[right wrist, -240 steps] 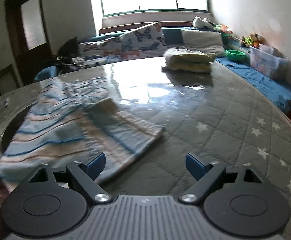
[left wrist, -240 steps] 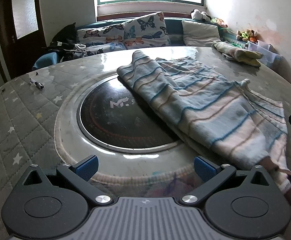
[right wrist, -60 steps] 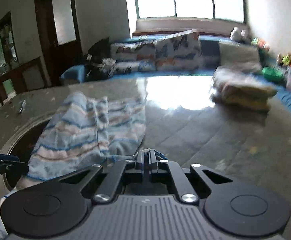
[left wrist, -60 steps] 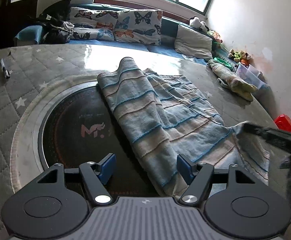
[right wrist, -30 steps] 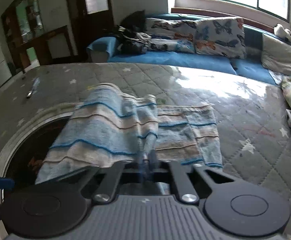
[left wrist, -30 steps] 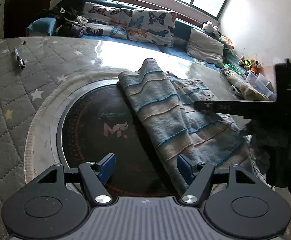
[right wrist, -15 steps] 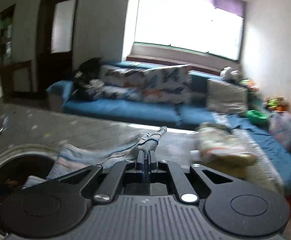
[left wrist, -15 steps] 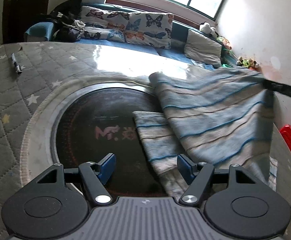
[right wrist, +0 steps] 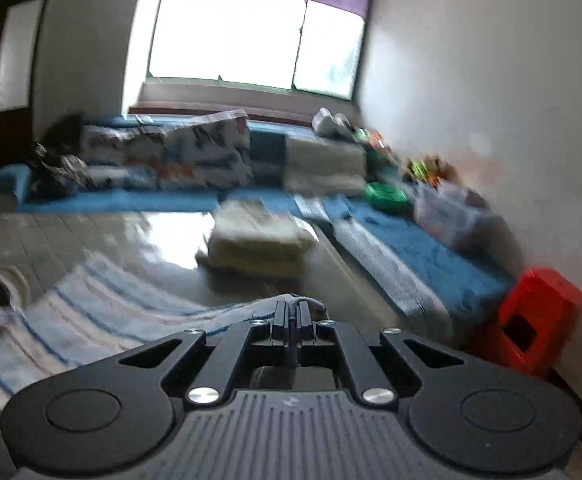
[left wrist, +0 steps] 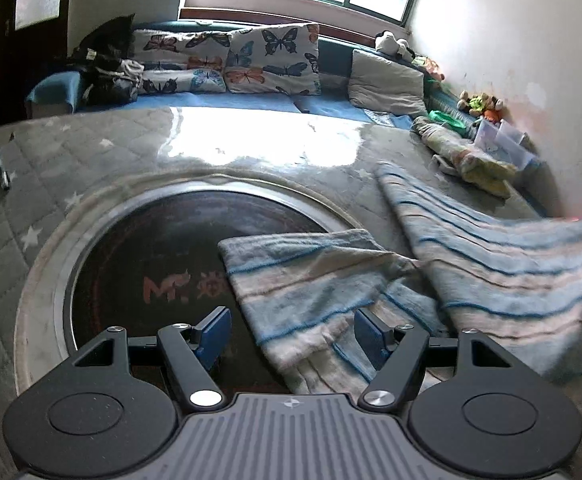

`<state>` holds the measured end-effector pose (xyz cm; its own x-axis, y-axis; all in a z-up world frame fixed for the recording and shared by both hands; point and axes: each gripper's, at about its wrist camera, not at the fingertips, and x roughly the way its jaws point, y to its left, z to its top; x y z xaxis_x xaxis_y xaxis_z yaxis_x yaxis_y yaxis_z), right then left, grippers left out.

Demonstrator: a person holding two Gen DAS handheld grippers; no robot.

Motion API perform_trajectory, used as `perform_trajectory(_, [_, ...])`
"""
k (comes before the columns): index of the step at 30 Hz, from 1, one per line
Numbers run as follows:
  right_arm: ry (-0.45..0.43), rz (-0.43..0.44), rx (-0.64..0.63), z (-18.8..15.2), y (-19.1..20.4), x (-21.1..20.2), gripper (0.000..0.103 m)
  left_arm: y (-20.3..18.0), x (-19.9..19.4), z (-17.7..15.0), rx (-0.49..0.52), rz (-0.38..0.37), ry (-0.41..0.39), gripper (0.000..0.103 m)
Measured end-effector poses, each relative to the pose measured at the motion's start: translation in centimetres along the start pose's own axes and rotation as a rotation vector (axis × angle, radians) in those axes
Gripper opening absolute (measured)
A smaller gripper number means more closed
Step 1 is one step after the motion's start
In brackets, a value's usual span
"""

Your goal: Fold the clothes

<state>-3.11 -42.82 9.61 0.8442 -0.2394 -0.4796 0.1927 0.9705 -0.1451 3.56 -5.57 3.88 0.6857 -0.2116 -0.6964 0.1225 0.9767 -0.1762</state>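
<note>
Right gripper [right wrist: 292, 312] is clamped tight on an edge of the striped blanket [left wrist: 471, 264]; cloth is seen pinched between the closed fingers and drawn up off the table [left wrist: 91, 168], the rest trailing down left. Left gripper [left wrist: 291, 330] is held wide above the blanket's near end, nothing gripped. Blanket is partly spread over the round dark inset [left wrist: 163, 248] and the quilted cover. A folded yellow pile [right wrist: 259, 244] is seen near the far edge. Right view is motion-blurred.

Left tongs [left wrist: 289, 330] point steeply down, jaws spread wide and gripping nothing. Right tongs [right wrist: 291, 312] are clamped tight, aimed toward twelve o'clock.
</note>
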Motion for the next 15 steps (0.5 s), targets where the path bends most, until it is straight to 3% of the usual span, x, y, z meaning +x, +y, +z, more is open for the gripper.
perform_trajectory(6, [0.094,-0.065,0.089,-4.1,-3.2,0.5,0.003,-0.3,2.0,1.5,0.071,0.104,-0.030,0.071])
perform_trajectory(15, [0.196,-0.121,0.178,-8.8,-5.9,0.5,0.003,-1.1,5.7,1.9,0.161,0.103,0.018,0.068])
